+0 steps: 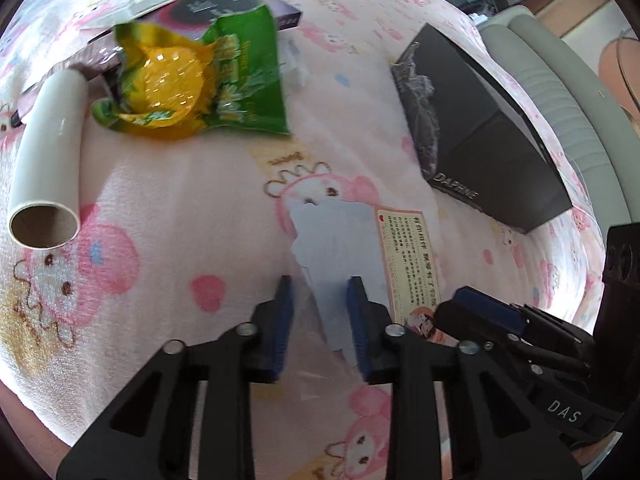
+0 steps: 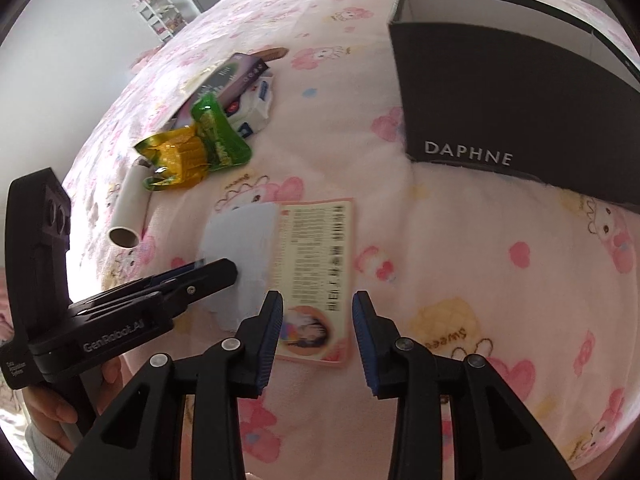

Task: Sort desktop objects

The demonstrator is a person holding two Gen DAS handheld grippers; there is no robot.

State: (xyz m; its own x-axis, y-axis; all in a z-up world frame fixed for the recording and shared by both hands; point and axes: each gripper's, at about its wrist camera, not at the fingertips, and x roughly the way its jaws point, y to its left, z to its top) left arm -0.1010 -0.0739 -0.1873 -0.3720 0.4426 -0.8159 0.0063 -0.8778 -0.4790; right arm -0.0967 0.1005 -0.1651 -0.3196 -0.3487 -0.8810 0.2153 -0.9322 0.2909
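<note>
A pale grey-white sheet lies flat on the pink blanket, and a pink printed card overlaps its right edge. My left gripper is open, its fingers either side of the sheet's near end. Whether they touch it I cannot tell. In the right wrist view my right gripper is open just above the near end of the card. There the left gripper comes in from the left over the sheet. The right gripper shows at the lower right of the left wrist view.
A black open DAPHNE box stands at the far right. At the far left lie a green-yellow snack bag, a white tube, a purple box and a tissue pack. A hand holds the left gripper's handle.
</note>
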